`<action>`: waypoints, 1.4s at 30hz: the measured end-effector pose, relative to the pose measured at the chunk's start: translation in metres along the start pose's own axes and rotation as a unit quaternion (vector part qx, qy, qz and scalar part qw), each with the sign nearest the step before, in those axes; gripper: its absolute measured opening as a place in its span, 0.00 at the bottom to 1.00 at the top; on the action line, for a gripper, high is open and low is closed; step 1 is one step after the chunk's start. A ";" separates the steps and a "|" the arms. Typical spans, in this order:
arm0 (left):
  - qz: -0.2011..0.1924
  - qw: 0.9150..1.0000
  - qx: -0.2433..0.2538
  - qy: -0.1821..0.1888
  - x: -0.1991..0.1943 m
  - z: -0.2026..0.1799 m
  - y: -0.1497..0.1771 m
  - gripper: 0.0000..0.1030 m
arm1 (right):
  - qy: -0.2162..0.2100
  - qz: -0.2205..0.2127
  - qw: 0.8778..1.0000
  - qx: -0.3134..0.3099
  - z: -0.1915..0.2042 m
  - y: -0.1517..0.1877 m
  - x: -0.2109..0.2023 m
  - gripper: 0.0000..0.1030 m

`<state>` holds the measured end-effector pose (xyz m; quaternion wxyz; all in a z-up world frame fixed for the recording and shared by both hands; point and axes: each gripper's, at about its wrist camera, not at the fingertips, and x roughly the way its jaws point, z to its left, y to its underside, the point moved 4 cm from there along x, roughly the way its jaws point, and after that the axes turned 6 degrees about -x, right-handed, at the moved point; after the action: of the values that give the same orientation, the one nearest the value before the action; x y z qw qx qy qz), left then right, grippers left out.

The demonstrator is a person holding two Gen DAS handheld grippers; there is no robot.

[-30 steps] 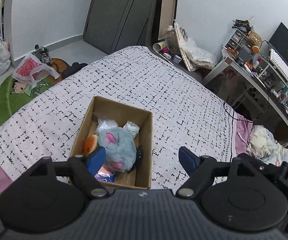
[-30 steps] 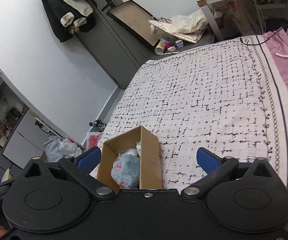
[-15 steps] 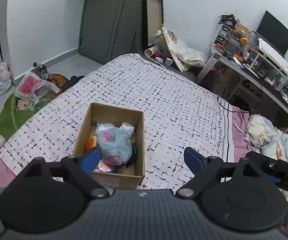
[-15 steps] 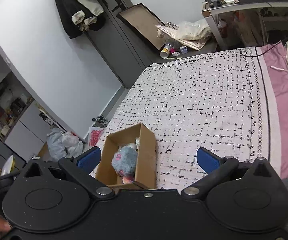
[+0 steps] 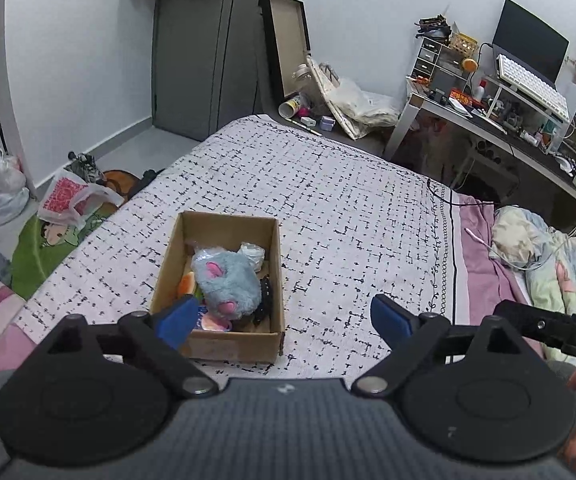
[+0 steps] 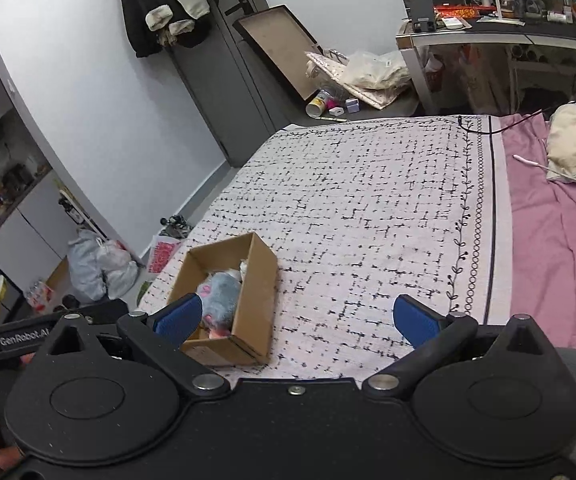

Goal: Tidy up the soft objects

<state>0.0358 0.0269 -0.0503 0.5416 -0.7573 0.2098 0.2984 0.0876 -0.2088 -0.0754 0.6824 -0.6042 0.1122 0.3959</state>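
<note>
You're holding both hand-held grippers spread and empty, left hand-held gripper [image 5: 284, 320] opening wider; that overfilled cardboard box [image 5: 276, 240] is risking the grey plush [image 5: 228, 280] tumbling onto the bed [image 5: 348, 208]

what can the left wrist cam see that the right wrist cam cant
Only the left wrist view looks down into the cardboard box enough to show an orange item and a black item beside the blue plush toy, plus the monitor.
Only the right wrist view shows the jackets hanging on the door.
Both show the box on the patterned blanket, holding the plush.
</note>
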 end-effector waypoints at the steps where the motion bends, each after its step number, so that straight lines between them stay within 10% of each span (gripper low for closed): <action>1: -0.001 1.000 0.004 -0.002 -0.001 0.000 0.001 0.90 | 0.001 0.002 1.000 -0.002 -0.001 0.001 -0.001 1.00; 42: 0.009 1.000 0.015 -0.013 -0.008 0.017 0.017 0.91 | -0.008 0.023 0.999 -0.048 0.025 0.014 -0.004 1.00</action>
<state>0.0151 0.0369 -0.0606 0.5532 -0.7430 0.2140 0.3101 0.0676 -0.1879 -0.0768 0.6442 -0.6304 0.1018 0.4210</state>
